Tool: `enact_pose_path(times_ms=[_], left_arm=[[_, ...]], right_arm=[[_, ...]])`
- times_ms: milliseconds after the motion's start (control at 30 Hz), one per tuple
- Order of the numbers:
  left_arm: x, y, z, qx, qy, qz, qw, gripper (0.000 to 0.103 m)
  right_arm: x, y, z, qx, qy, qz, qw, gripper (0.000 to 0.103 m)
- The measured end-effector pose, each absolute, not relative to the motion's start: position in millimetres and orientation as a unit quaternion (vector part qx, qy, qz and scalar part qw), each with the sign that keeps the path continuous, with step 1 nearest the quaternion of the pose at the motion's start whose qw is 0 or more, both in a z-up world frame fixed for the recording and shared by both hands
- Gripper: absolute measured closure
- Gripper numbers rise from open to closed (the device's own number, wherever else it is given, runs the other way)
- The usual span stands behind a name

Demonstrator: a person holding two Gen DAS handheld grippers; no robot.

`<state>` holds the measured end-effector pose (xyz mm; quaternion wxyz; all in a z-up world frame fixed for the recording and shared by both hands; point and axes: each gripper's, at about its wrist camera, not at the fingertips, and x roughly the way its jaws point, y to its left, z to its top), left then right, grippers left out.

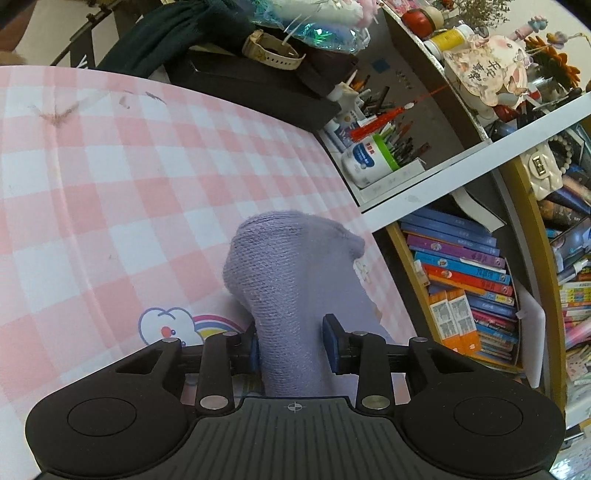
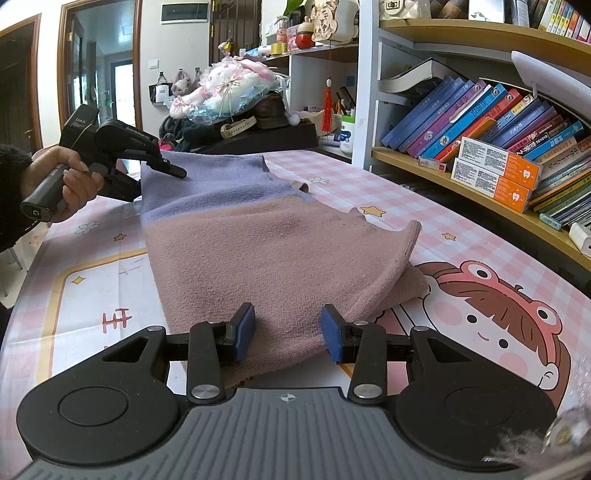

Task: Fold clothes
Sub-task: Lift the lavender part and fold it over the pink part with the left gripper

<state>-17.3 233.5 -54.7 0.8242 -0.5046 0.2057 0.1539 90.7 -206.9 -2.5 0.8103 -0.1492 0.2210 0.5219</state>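
A knit sweater (image 2: 258, 243), lavender at the far end and dusty pink at the near end, lies across the pink checked tablecloth (image 2: 369, 184). My right gripper (image 2: 288, 330) is shut on the pink hem, which gathers in between its blue pads and rises off the table. In the left wrist view a bunched lavender part of the sweater (image 1: 288, 280) stands between the pads of my left gripper (image 1: 291, 341); both pads touch it. The right wrist view shows the left gripper (image 2: 162, 166) at the sweater's far left corner, held by a hand (image 2: 70, 181).
A shelf unit with leaning books (image 2: 480, 125) and boxes runs along the table's right side. At the table's far end are a black box (image 1: 258, 88), a watch (image 1: 273, 51), dark clothing (image 1: 173, 33), plush toys (image 2: 229, 88) and a pen holder (image 1: 373, 155).
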Motion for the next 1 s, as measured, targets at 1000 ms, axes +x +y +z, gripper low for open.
enact_pose_path(times_ms=[1000], left_arm=[[13, 12, 50, 0.000, 0.167, -0.078, 0.983, 0.081]], right_arm=[[94, -207, -3, -0.137, 0.231, 0.521, 0.810, 0.062]])
